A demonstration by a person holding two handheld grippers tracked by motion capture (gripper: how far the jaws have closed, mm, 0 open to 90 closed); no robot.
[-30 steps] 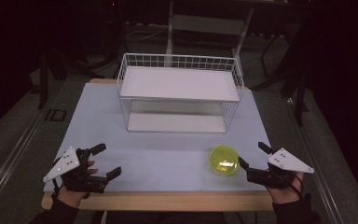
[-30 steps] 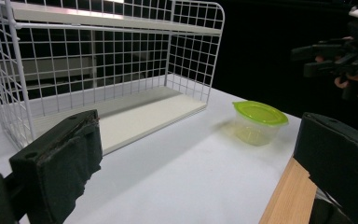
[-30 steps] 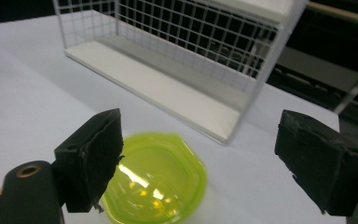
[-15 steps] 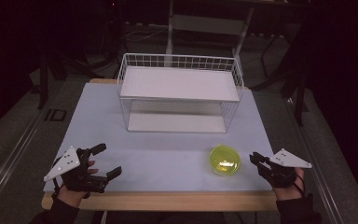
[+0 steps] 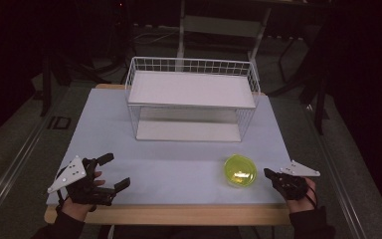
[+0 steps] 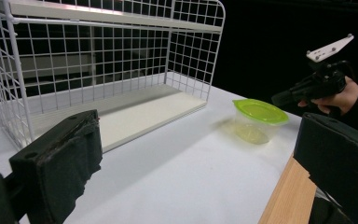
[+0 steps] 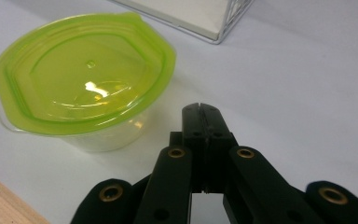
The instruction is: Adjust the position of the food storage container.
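The room lay dark around a lit work area. A pale table top (image 5: 179, 164) with a light wooden front edge (image 5: 169, 215) caught most of the light and stood on a grey floor (image 5: 15, 149). Toward the table's far edge stood a white wire shelf rack (image 5: 191, 102) with two white boards, one above the other. Beyond the far edge a pale metal frame (image 5: 219, 25) rose out of the gloom, with dark stands and legs on either side. A long rail (image 5: 10, 164) ran along the floor past the table's left edge, beside a dark marking on the floor (image 5: 58, 123)
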